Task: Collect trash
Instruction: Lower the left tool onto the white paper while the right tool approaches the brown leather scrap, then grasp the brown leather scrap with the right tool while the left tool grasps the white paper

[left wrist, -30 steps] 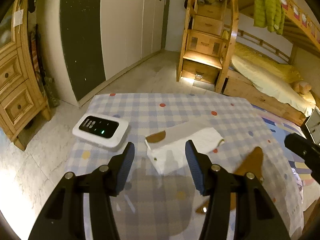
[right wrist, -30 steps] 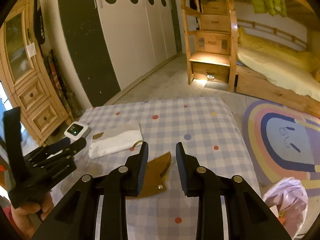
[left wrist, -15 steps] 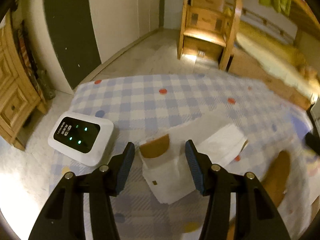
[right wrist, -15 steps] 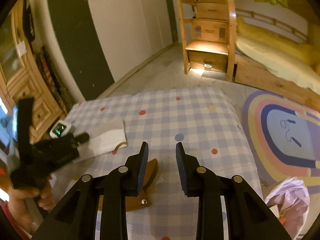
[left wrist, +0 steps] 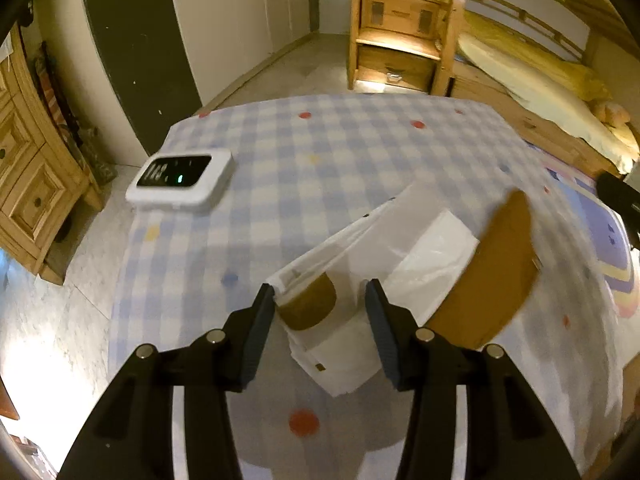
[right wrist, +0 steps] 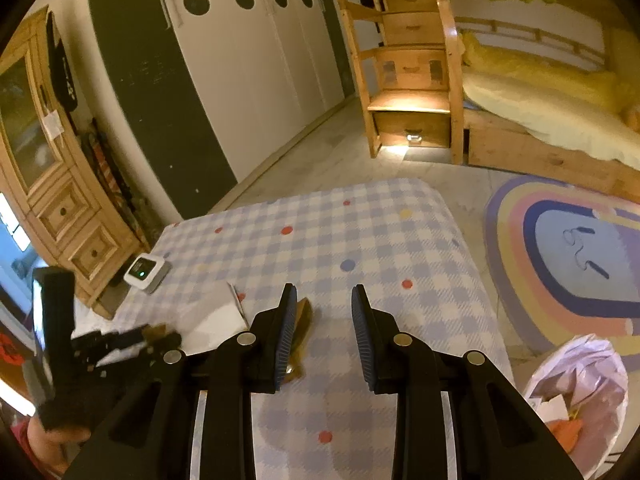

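Left gripper wide open around the white wrapper; right gripper open, empty. No readable text anywhere.

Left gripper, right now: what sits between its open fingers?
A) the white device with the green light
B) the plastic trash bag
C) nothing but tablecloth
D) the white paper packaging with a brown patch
D: in the left wrist view the left gripper is open, its fingers on either side of the white paper packaging, while the white device lies apart on the tablecloth.
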`<move>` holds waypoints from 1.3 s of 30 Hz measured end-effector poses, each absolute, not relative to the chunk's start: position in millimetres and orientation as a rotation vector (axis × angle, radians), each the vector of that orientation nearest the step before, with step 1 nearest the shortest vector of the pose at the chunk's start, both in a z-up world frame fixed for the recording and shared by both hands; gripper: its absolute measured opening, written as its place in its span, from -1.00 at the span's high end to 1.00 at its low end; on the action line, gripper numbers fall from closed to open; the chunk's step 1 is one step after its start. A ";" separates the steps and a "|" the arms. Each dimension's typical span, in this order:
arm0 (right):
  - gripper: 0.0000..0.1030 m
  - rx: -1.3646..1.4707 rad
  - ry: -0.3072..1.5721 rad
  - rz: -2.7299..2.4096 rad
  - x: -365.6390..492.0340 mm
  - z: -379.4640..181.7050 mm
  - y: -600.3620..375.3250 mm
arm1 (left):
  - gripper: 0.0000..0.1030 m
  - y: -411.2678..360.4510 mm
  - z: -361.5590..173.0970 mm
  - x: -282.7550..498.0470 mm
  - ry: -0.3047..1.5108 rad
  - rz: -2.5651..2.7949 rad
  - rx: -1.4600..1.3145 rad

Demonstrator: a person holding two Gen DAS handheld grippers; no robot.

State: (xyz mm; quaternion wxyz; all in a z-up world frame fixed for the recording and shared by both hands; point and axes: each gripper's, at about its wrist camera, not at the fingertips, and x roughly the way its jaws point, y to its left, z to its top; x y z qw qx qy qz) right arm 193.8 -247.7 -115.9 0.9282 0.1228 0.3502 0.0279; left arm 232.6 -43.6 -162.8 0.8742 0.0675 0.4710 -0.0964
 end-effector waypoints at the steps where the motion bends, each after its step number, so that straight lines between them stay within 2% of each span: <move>1: 0.42 0.250 0.722 0.066 192.3 -116.4 -246.8 | 0.10 -40.5 -160.4 223.8 0.978 -0.203 0.128; 7: 0.42 0.159 0.775 0.096 186.9 -128.0 -225.3 | 0.10 -38.6 -150.3 199.1 0.910 -0.258 0.102; 12: 0.42 0.183 0.746 0.088 181.3 -124.9 -225.5 | 0.10 -60.2 -160.6 212.8 0.877 -0.208 0.245; 16: 0.42 0.202 0.743 0.082 177.6 -124.9 -233.1 | 0.11 -47.3 -160.5 229.4 0.864 -0.156 0.225; 19: 0.42 0.202 0.750 0.071 177.6 -125.3 -238.4 | 0.25 -42.3 -168.1 238.3 0.912 -0.170 0.207; 21: 0.42 0.221 0.757 0.066 177.8 -125.7 -243.9 | 0.46 -46.8 -167.2 233.9 0.939 -0.236 0.199; 30: 0.40 0.243 0.787 0.056 171.1 -130.8 -253.5 | 0.44 -77.1 -162.6 197.4 0.951 -0.379 0.213; 34: -0.21 0.231 0.833 0.087 171.8 -139.2 -243.5 | 0.34 -58.9 -148.1 201.4 0.884 -0.292 0.143; 36: -0.28 0.196 0.853 0.084 175.3 -143.6 -233.5 | 0.31 -47.2 -140.5 202.7 0.856 -0.254 0.097; 38: -0.49 0.182 0.869 0.071 178.0 -148.1 -227.3 | 0.29 -40.5 -136.1 203.2 0.841 -0.241 0.061; 39: -0.50 0.178 0.885 0.061 181.8 -152.4 -222.6 | 0.26 -39.7 -134.1 206.4 0.837 -0.239 0.046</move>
